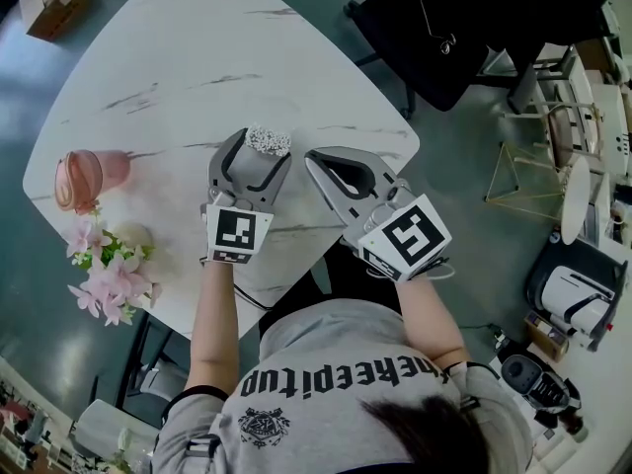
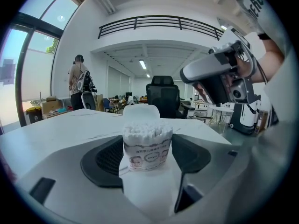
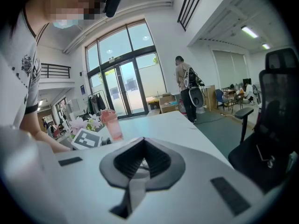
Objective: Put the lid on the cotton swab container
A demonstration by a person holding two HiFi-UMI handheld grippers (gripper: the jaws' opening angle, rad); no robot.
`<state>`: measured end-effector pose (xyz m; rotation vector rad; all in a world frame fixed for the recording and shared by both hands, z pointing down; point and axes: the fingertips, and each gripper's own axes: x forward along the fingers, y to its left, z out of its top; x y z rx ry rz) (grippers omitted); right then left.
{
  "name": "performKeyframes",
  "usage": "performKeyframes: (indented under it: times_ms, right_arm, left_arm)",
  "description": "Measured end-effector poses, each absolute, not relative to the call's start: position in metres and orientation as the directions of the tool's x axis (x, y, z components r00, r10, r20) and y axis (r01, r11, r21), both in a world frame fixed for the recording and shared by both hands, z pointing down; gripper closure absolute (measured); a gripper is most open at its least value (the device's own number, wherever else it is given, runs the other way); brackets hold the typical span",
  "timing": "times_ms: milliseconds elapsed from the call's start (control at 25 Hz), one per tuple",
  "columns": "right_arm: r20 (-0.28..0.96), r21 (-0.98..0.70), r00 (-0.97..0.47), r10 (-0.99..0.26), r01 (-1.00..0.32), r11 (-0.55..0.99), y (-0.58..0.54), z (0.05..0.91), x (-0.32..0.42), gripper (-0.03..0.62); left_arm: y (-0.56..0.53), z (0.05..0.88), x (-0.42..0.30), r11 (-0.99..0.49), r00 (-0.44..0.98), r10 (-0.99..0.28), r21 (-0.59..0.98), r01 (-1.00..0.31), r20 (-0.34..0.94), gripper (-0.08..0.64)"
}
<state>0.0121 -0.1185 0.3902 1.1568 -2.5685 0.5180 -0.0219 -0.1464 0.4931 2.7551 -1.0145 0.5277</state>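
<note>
The cotton swab container (image 1: 268, 141) stands upright on the white marble table (image 1: 197, 57), packed with white swabs. In the left gripper view the container (image 2: 147, 146) shows a printed label, and its white lid (image 2: 138, 111) stands up behind the swabs. My left gripper (image 1: 259, 148) has its jaws spread wide around the container, and the pads do not visibly press on it. My right gripper (image 1: 312, 156) hovers just to the right, its tips together. In its own view the right gripper (image 3: 143, 140) shows nothing clearly held.
A pink cup (image 1: 81, 176) and pink flowers (image 1: 104, 265) sit at the table's left edge. A black office chair (image 1: 444, 28) stands beyond the far right corner. Near the glass doors, a person (image 3: 187, 90) stands with a backpack.
</note>
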Motion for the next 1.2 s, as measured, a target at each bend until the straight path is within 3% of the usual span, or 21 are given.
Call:
performKeyframes:
  times_ms: [1200]
  right_arm:
    - [0.453, -0.215, -0.597, -0.662, -0.794, 0.568, -0.143, 0.426, 0.037, 0.581]
  left_arm:
    - [-0.113, 0.497, -0.015, -0.829, 0.757, -0.493, 0.031, -0.558, 0.43, 0.241]
